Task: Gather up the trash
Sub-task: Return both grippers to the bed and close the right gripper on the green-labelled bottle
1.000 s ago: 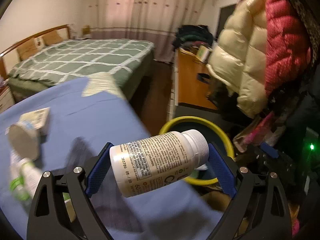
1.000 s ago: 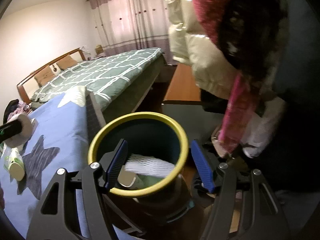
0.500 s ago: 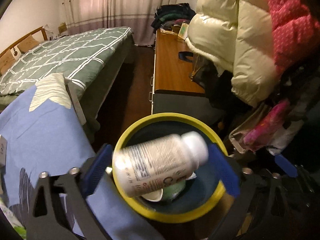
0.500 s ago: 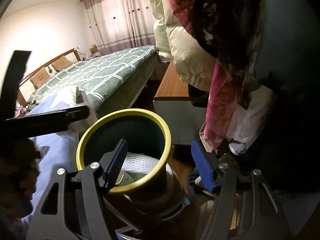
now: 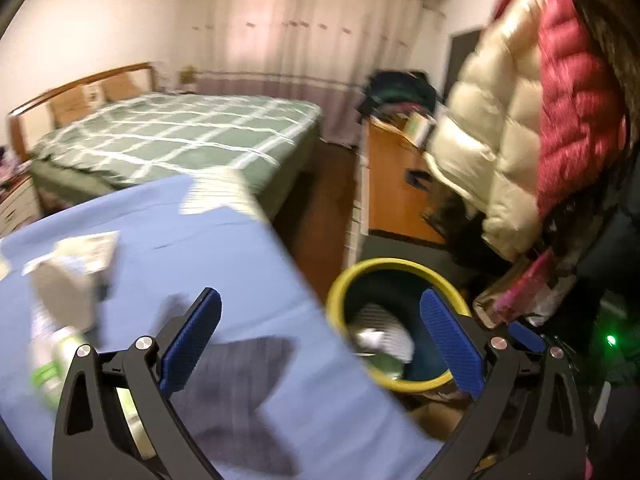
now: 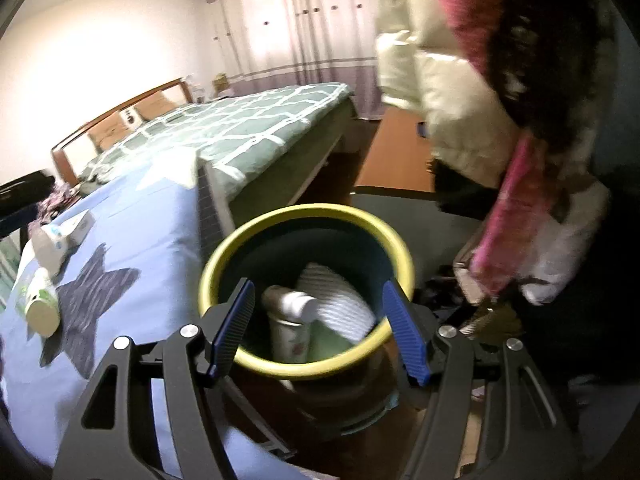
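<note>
The yellow-rimmed dark bin stands on the floor beside the blue-covered table. The white pill bottle lies inside it on a white foam net. My left gripper is open and empty above the table edge, left of the bin. My right gripper is open and empty, just over the bin's near rim. On the table lie a green-and-white bottle, a paper cup and a small carton.
A green checked bed lies behind the table. A wooden desk stands at the right. Cream and red puffer jackets hang close above and right of the bin. Dark clutter surrounds the bin's right side.
My left gripper let go of the white pill bottle over the bin and swung back left toward the table. The bottle now lies in the bin. My right gripper shifted slightly.
</note>
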